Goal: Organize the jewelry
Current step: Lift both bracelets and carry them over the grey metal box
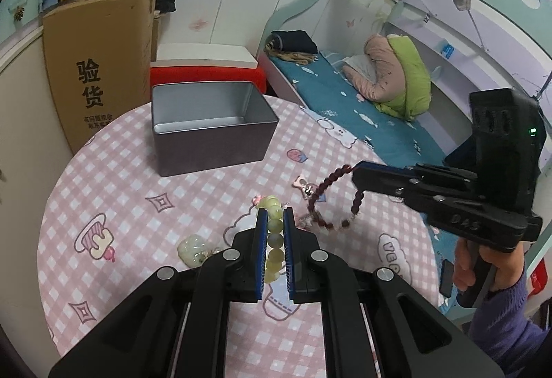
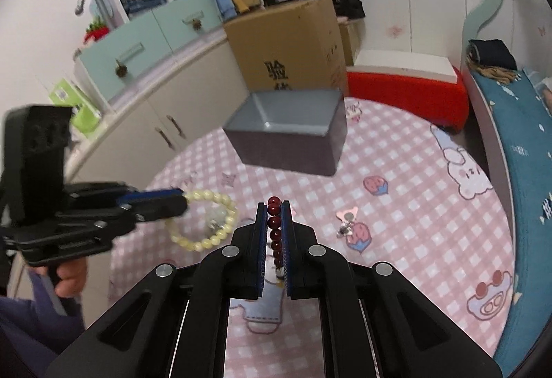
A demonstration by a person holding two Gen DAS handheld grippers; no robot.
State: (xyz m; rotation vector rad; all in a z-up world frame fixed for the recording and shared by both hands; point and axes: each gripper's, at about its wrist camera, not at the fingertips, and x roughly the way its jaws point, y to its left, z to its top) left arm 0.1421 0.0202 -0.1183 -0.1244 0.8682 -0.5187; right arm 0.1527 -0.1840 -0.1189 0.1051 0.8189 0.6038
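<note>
While the round table point(image 1: 179, 191) under its pink checked cloth fills both views, the open grey tin point(image 1: 210, 126) stands at its far side with nothing visible inside. My right gripper point(image 2: 275, 205) is clamped on the dark red bead bracelet point(image 1: 331, 202), which hangs in the air above the cloth. My left gripper point(image 1: 275, 210) is clamped on the pale green bead bracelet point(image 2: 203, 222), also lifted. A pale jade pendant point(image 1: 193, 248) and a small pink charm point(image 2: 346, 221) lie on the cloth.

Both wrist views overlook, perhaps closely, table point(image 1: 138, 205).
</note>
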